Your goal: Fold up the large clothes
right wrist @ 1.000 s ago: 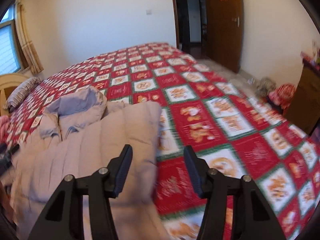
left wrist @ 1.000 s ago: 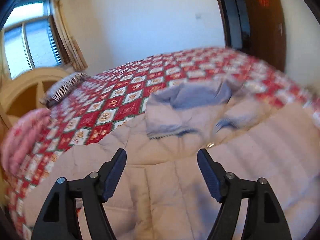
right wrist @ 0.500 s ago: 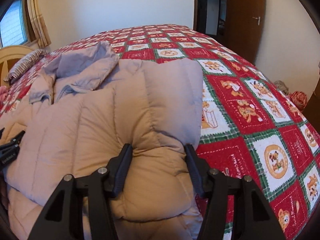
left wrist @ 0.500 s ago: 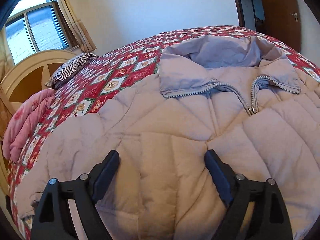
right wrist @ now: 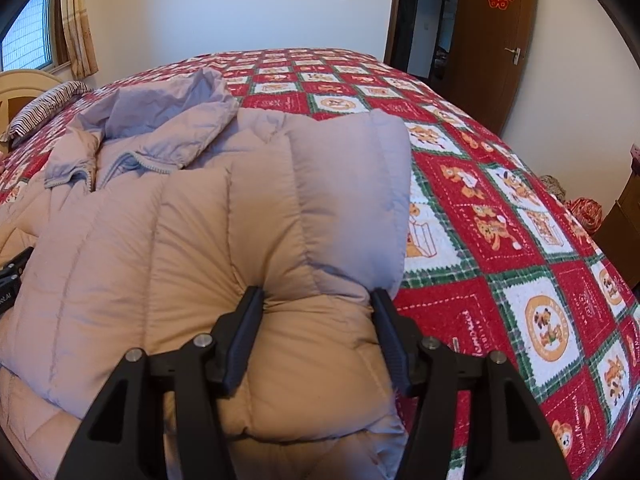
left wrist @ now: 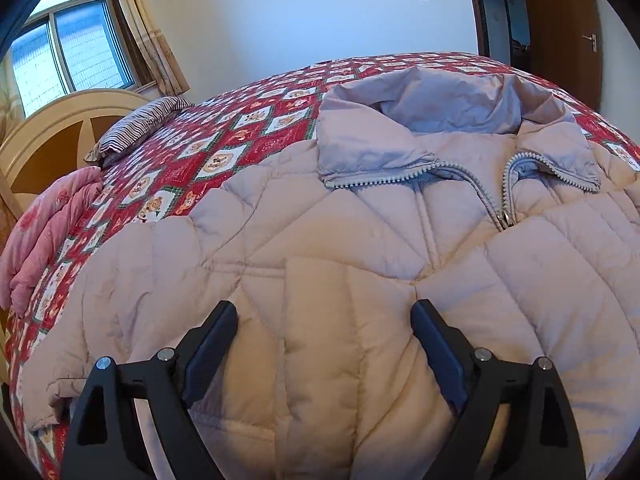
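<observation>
A large pale pink quilted down jacket [left wrist: 360, 240] lies front up on the bed, zipper [left wrist: 496, 200] partly open at the collar [left wrist: 440, 108]. My left gripper [left wrist: 324, 320] is open, its fingers straddling the jacket's chest just above the fabric. In the right wrist view the jacket [right wrist: 160, 220] has a sleeve [right wrist: 320, 200] folded over its body. My right gripper [right wrist: 316, 308] is open with a puffy fold of that sleeve between its fingers. The left gripper's edge [right wrist: 12, 276] shows at far left.
The bed has a red patchwork bear quilt [right wrist: 500, 240]. A striped pillow [left wrist: 136, 128], a pink folded blanket [left wrist: 44, 232] and a cream headboard [left wrist: 52, 128] lie left. A brown door [right wrist: 500, 40] and a red bundle on the floor [right wrist: 586, 208] are right.
Both grippers have come down and forward onto the jacket. The left one now straddles the chest; the right one has the folded sleeve between its open fingers.
</observation>
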